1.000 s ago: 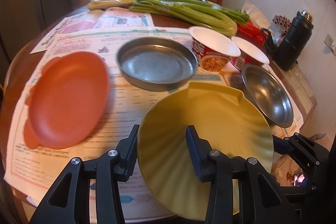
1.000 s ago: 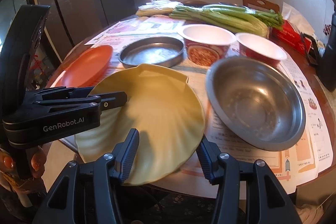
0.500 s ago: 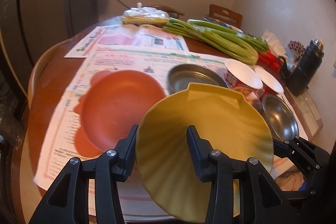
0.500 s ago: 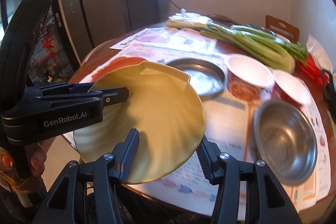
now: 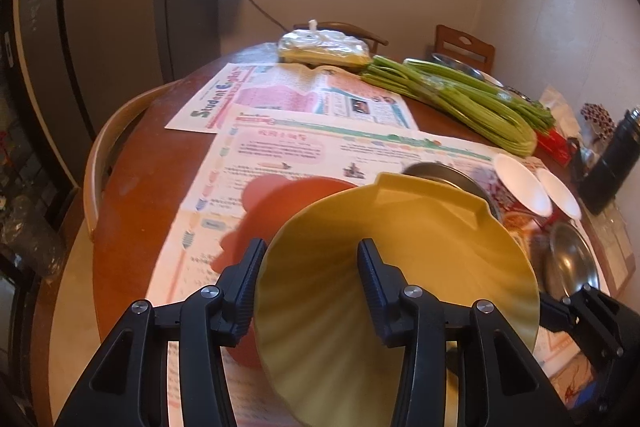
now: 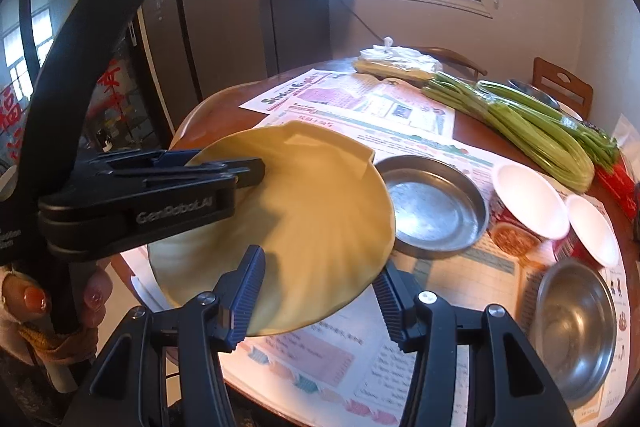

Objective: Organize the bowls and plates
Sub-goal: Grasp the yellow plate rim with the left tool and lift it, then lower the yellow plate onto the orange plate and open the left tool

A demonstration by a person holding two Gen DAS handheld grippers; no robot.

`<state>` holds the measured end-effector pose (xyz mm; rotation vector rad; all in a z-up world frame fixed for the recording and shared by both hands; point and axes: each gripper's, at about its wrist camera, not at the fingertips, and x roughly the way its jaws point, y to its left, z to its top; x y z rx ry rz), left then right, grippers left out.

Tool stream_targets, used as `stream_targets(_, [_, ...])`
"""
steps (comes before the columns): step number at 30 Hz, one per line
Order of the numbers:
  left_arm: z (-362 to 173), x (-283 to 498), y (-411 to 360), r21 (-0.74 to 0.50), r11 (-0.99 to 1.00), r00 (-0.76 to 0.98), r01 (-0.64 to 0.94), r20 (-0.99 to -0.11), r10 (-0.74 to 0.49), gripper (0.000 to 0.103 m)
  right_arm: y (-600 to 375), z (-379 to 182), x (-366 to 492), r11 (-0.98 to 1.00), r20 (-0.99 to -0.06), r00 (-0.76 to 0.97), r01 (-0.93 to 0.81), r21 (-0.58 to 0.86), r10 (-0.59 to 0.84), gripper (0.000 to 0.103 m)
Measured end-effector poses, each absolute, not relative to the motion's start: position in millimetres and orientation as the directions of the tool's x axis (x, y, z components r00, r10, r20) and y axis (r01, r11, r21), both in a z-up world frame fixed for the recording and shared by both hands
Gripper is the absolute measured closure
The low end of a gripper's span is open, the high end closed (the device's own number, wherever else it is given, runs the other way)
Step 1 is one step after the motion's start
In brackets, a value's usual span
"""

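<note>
**A:** Which step is this?

**B:** I'd say the carry. The yellow plate (image 5: pixel 400 267) is up off the table (image 5: pixel 132 187), tilted, with its far edge raised. It is held from two sides. The left gripper (image 5: pixel 311 245) has the plate's left rim between its fingers, one above and one below. Its jaws have just been opening a little, but they are narrow and the pads look to be bearing on the rim. The right gripper (image 6: pixel 320 263) pinches the near rim with its jaws set close.

**A:** Where is it headed?

**B:** Probably to the orange plate (image 5: pixel 280 203), which lies flat on the newspaper (image 5: pixel 280 143) at the left. The yellow plate hangs partly over its near right side, so this looks like stacking plate on plate.

**A:** And the rest?

**B:** The metal dish (image 6: pixel 432 211), two paper bowls (image 6: pixel 528 203) and the metal bowl (image 6: pixel 572 327) sit to the right, apart and unstacked. Most of the sorting is not yet done.

**A:** What does the next move need?

**B:** Level the plate, bring it further left until it is centred over the orange one, and lower it gently. Both grippers should let go together, or a one-sided release could tip it. The lower fingers also have to slide out from underneath.
</note>
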<state>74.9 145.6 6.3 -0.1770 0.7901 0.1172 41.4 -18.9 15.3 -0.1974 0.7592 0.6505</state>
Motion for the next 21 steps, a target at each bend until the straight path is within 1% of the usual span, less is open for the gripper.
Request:
stream_targets(6, [0.4,97.7,168.0,-0.105,0.976,0.686,-0.19,-0.726,0.055,0.054,3.5,11.2,55.2,0.784,-0.704,0.522,-0.615,0.08,0.482,0.049])
stream_targets(13, [-5.2,117.7,174.7,-0.077,0.979,0.675,-0.191,-0.735,0.074,0.054,17.4,2.7,70.7,0.794,-0.721,0.506,-0.599,0.1,0.473,0.048])
stream_targets(21, [-16.7,129.1,179.0,-0.104,0.979,0.664,-0.175,-0.746,0.039,0.053,19.9,-1.8,77.6,0.804,-0.732,0.5,-0.584,0.11,0.463,0.048])
